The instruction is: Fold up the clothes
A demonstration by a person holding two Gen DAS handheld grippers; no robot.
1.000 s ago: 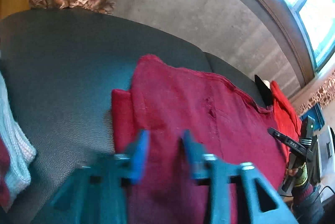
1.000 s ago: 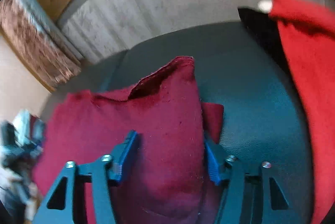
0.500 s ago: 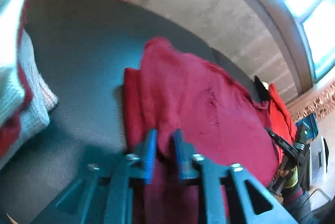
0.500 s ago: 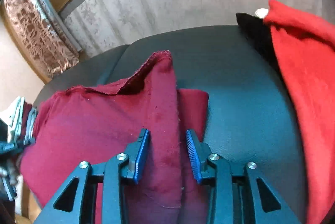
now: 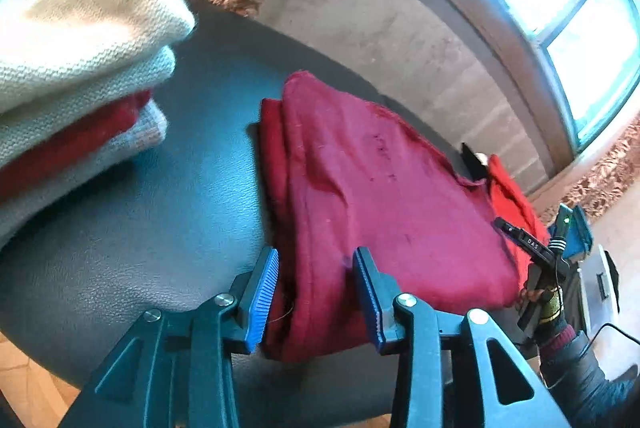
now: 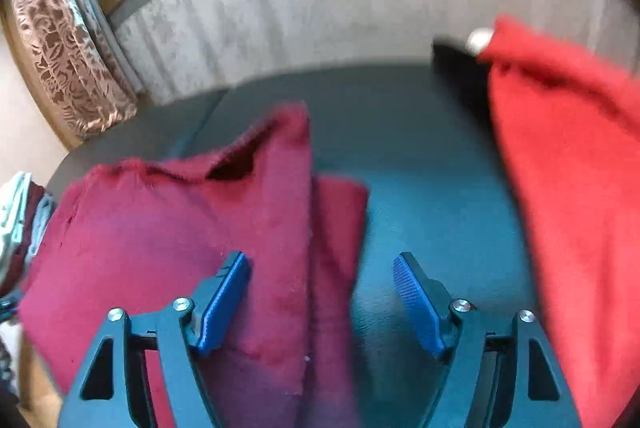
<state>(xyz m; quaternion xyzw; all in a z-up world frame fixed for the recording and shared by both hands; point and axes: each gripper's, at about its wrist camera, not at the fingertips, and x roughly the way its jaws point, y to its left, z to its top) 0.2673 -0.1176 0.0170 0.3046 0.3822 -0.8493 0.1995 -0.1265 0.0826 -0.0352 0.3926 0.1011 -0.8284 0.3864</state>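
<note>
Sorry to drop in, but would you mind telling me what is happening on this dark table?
A person with a handheld gripper in each hand is folding clothes. A dark red garment lies folded on the dark table. The left gripper and the right gripper are both open at its near edge, straddling the cloth without pinching it. A stack of folded cream and red clothes sits to the left, and a bright red garment waits on the right.
</note>
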